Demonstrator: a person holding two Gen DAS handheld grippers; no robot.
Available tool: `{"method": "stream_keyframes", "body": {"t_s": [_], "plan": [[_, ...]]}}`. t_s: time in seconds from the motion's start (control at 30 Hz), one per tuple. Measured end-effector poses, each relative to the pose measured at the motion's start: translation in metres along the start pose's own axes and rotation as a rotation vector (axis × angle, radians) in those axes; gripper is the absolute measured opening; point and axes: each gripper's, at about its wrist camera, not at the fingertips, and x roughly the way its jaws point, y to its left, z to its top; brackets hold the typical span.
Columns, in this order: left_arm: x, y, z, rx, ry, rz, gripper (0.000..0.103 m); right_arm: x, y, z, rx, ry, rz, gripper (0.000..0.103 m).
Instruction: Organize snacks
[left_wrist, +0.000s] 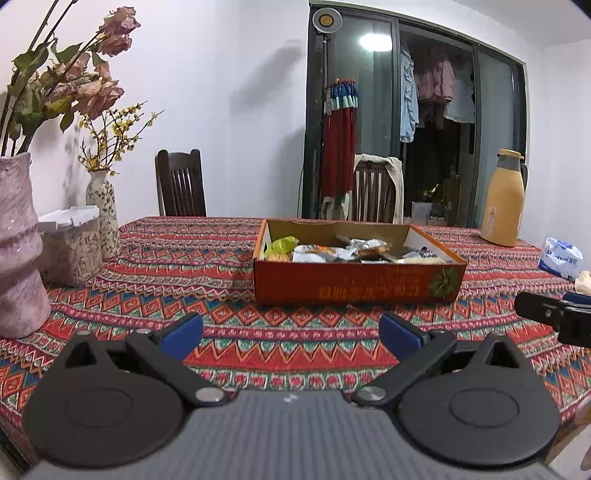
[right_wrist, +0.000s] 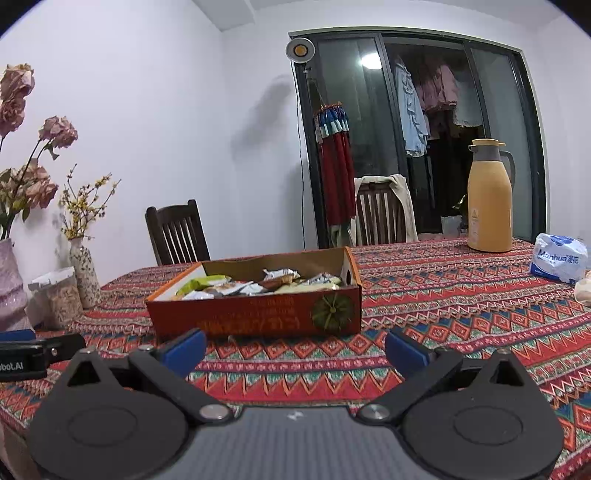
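Note:
An orange cardboard box (left_wrist: 354, 284) stands on the patterned tablecloth in the middle of the table, holding several wrapped snacks (left_wrist: 332, 251). It also shows in the right wrist view (right_wrist: 258, 314), with the snacks (right_wrist: 258, 282) inside. My left gripper (left_wrist: 291, 332) is open and empty, low over the cloth, short of the box's front wall. My right gripper (right_wrist: 295, 350) is open and empty, also in front of the box. The right gripper's side shows at the right edge of the left wrist view (left_wrist: 554, 314); the left gripper shows at the left edge of the right wrist view (right_wrist: 33, 354).
A pink vase (left_wrist: 18, 251), a small flowered vase (left_wrist: 103, 206) and a lidded jar (left_wrist: 70, 247) stand at the table's left. A yellow thermos (right_wrist: 489, 199) and a tissue pack (right_wrist: 557, 258) stand at the far right. Two chairs (left_wrist: 181, 184) stand behind the table.

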Motion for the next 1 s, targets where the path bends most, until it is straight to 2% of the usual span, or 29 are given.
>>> {"method": "stream_keyframes", "body": {"t_s": [0.47,1.0], "plan": [[0.001,0.002,-0.027,-0.002,0.067,-0.023,0.103,0.003,-0.004,-0.027,0.007,0.086,-0.004,0.103],[0.004,0.001,-0.031,-0.001,0.080,-0.018,0.103,0.005,-0.001,-0.032,0.006,0.100,0.000,0.103]]}}
